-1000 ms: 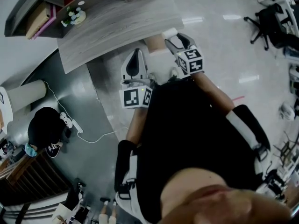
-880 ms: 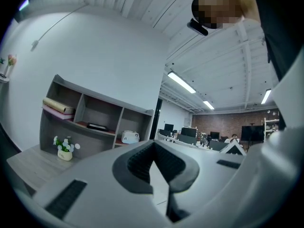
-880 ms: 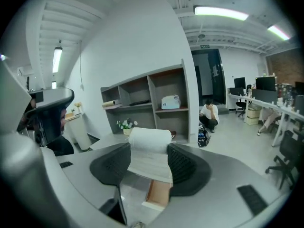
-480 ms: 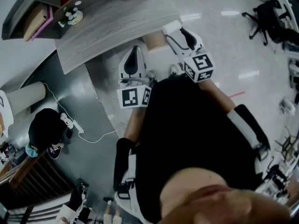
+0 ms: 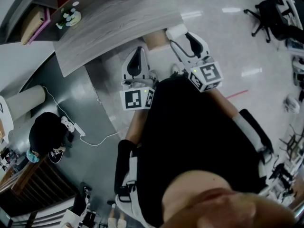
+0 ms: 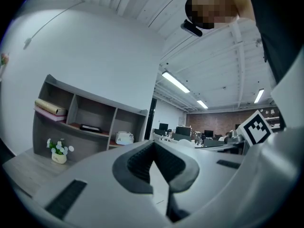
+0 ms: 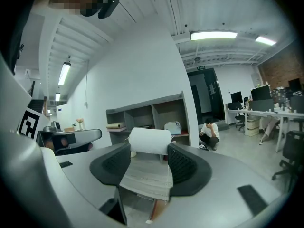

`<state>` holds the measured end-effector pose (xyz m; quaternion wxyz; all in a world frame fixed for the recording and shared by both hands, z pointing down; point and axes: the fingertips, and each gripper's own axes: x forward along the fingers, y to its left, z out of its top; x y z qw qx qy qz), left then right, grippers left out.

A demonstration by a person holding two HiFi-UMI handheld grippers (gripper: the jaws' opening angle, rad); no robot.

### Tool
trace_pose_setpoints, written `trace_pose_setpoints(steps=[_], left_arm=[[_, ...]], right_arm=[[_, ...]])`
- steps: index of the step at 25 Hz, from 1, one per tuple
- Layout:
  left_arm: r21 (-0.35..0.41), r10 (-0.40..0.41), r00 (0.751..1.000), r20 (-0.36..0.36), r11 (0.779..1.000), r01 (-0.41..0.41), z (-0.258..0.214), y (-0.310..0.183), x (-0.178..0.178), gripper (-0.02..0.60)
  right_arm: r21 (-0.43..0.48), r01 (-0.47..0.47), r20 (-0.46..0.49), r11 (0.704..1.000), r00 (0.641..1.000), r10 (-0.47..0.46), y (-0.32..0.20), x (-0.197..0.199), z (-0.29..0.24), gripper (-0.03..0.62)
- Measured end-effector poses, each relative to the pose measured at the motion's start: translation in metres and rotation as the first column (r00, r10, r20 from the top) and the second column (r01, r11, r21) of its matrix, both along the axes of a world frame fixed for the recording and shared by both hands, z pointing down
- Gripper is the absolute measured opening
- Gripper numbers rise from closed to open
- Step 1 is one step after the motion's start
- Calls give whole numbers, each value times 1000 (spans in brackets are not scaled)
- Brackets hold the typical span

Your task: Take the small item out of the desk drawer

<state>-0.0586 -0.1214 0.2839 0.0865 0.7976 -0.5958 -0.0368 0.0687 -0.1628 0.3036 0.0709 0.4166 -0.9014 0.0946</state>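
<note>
My right gripper (image 5: 183, 37) is shut on a small white roll (image 5: 175, 31), held at its jaw tips just off the near edge of the grey wooden desk (image 5: 114, 23). In the right gripper view the white roll (image 7: 149, 140) sits across the tips of my right gripper (image 7: 148, 148), raised above the desk top (image 7: 147, 175). A tan panel (image 5: 156, 40) shows under the desk edge beside the roll; I cannot tell whether it is the drawer. My left gripper (image 5: 136, 65) hovers over the floor in front of the desk. The jaws of the left gripper (image 6: 153, 148) meet and hold nothing.
A shelf unit with a small flower pot (image 5: 66, 17) stands behind the desk. A person (image 5: 45, 134) crouches on the floor at the left, near a white cable and power strip (image 5: 76, 127). An office chair (image 5: 270, 13) stands at the far right.
My right gripper has drawn back to the right from the desk edge with the white roll in it. The left gripper has hardly moved.
</note>
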Motion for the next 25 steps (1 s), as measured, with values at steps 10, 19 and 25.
trace_pose_setpoints(steps=[10, 19, 25], left_arm=[[-2, 3, 1000, -1, 1000, -3, -1, -6, -1, -2], [-7, 6, 1000, 1, 1000, -6, 1, -10, 0, -2], [-12, 6, 1000, -1, 1000, -6, 2, -12, 0, -2]], right_arm=[[-7, 1, -12, 1000, 1000, -1, -3, 3, 3, 245], [-18, 10, -16, 1000, 1000, -10, -5, 0, 8, 245], [-23, 18, -20, 1000, 1000, -19, -5, -2, 11, 245]])
